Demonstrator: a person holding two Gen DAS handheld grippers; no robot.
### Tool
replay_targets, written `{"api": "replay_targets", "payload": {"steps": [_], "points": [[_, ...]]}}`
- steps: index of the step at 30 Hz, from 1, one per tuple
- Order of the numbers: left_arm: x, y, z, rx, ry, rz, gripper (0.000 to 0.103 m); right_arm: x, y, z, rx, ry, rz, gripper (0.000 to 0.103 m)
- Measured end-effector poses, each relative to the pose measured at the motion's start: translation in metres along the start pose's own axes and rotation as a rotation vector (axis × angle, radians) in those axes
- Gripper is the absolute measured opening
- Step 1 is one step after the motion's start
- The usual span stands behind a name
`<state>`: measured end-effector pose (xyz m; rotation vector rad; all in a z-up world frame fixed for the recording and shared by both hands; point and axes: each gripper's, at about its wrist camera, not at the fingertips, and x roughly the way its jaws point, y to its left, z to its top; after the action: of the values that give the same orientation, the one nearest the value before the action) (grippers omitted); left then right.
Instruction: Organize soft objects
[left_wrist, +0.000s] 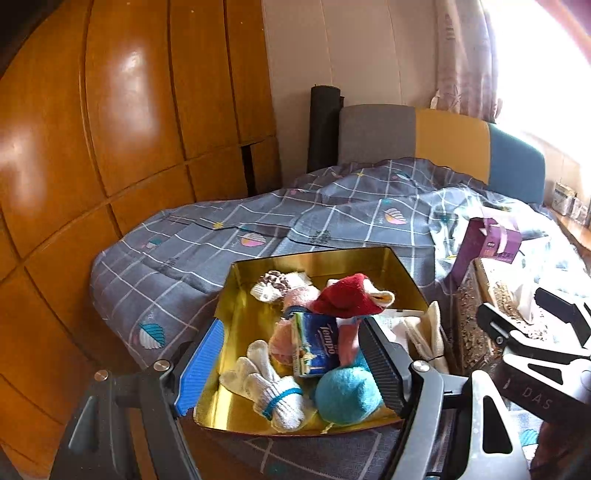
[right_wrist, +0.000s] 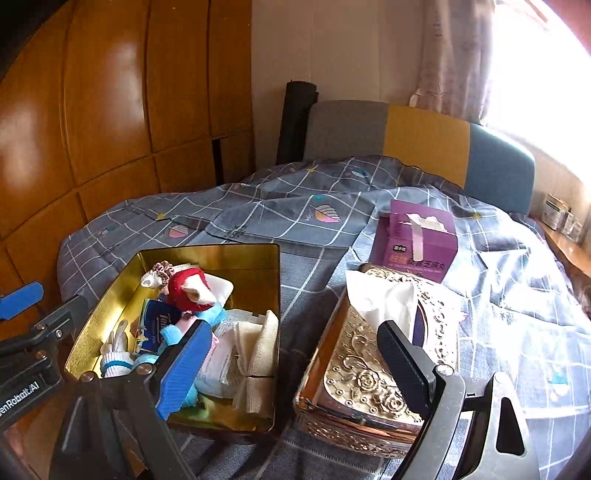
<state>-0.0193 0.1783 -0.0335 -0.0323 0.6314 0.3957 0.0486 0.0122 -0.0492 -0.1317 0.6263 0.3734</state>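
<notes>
Glossy wooden wardrobe panels filled the left side of both views, and a bed covered by a grey checked quilt occupied the centre, backed by a headboard in grey, yellow and blue blocks. A dark rolled mat was stood upright between wardrobe and headboard, and strong light was admitted past a curtain at the right.

On the quilt a gold tin was placed — open, lidless — and the soft objects were contained inside it: a red sock, a pink sock, a white bundle tied with a blue band, a blue ball, a Tempo tissue pack and folded cream cloths at the tin's right end.

Just beside the tin, on its right, an embossed metal tissue box was positioned (a white tissue protruded from its top). Behind it a purple carton was stood.

The left gripper was held above the near end of the tin, jaws spread wide, nothing gripped between them. The right gripper was held over the gap between tin and tissue box — its jaws likewise spread and empty.
</notes>
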Motion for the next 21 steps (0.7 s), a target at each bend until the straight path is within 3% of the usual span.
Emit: {"api": "replay_targets", "payload": {"steps": [21], "points": [[0.0012,0.0059,-0.0022,-0.027,0.008,0.033,0.076,-0.0027,-0.0007,-0.0048,0.005,-0.004,-0.002,0.092]]}}
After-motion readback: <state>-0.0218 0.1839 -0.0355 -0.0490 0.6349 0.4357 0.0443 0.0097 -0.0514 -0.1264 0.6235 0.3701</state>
